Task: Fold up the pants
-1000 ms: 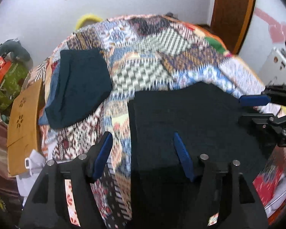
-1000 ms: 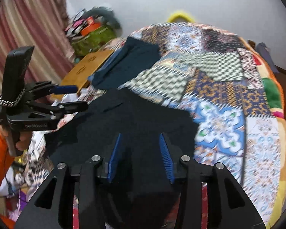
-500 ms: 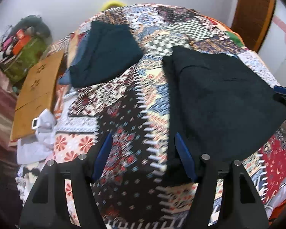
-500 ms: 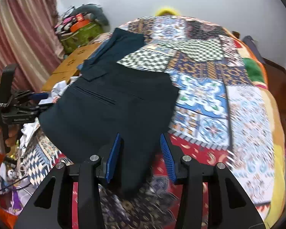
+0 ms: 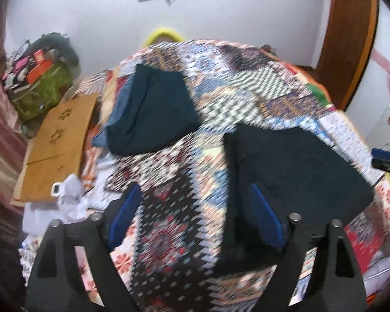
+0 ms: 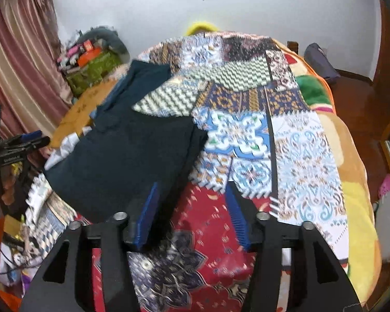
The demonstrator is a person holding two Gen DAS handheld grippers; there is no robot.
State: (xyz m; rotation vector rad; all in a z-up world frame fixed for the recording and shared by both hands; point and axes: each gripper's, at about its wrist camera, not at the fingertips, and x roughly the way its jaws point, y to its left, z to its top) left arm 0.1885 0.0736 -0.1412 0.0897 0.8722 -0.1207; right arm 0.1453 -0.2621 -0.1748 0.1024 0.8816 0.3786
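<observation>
Left wrist: left claw [image 5: 195,215] opening, nothing between pads; right claw [image 6: 192,215] opening too, also empty.
Dark pants [image 5: 293,171] lie folded on the patchwork bed [image 5: 247,83], edge near both claws. Soft, light, limp; pinch corners or hem, expect sag.

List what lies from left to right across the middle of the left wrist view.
Striped curtain → wooden board → folded dark garment → patchwork quilt → dark pants → right gripper at the edge.
</observation>
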